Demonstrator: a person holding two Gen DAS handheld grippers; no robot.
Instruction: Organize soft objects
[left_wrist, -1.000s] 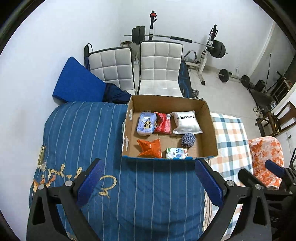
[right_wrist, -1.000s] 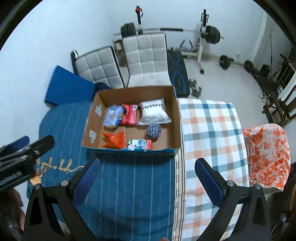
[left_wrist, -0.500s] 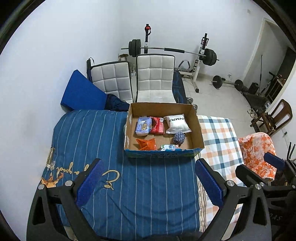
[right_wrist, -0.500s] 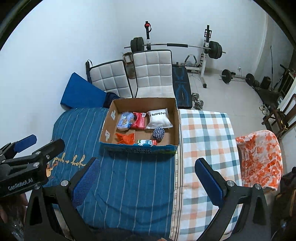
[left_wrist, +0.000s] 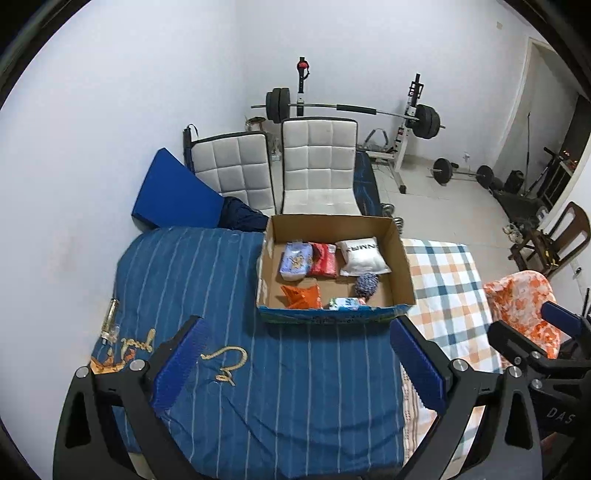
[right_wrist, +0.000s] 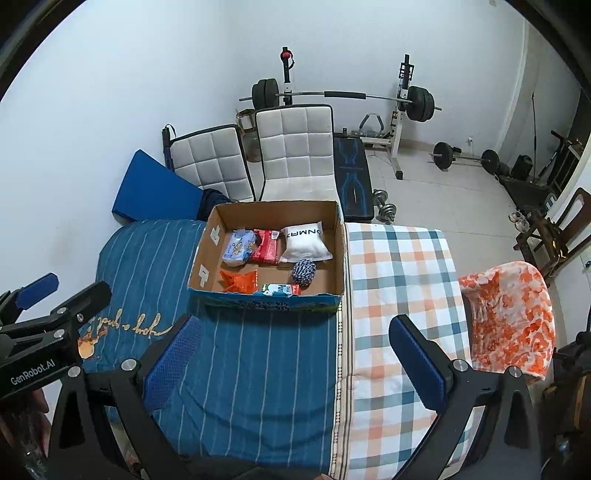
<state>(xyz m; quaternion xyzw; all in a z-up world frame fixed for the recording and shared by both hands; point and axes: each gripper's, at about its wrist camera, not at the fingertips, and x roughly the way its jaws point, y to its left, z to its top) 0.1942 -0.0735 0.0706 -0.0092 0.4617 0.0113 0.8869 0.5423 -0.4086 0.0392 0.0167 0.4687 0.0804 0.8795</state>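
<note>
Left wrist view: open brown cardboard box (left_wrist: 400, 258) sits on the blue white-striped bedspread (left_wrist: 184, 266), at the seam with the orange-and-teal checked blanket (left_wrist: 447, 280).
Box contents, far row: pale blue printed soft pack (left_wrist: 294, 260), red crinkled pack (left_wrist: 323, 259) touching it, white pillow-shaped pouch with black lettering (left_wrist: 361, 256).
Box contents, near row: orange foil pouch (left_wrist: 302, 296), small green-and-white carton (left_wrist: 346, 303) against the near wall, blue-and-white knitted ball (left_wrist: 366, 284).
Left gripper (left_wrist: 299, 363): black frame, blue pads, jaws wide, nothing held, above the bedspread and well short of the box.
Right gripper (right_wrist: 293, 360): same build, jaws wide, empty, over the seam between the two covers.
Outside the box: no loose soft item visible on either cover; orange floral throw (right_wrist: 506, 314) drapes a chair to the right.
Room beyond: two white quilted chairs (left_wrist: 317, 166), barbell rack (left_wrist: 406, 114).
Task status (judgement): the soft items appear gathered in the box; sorting appears done or nearly so.
Handling advice (judgement): if an item needs straightening, descend from above with jaws wide, clear the cardboard walls, close gently across the pouch's narrow side so it does not crush or slip.
</note>
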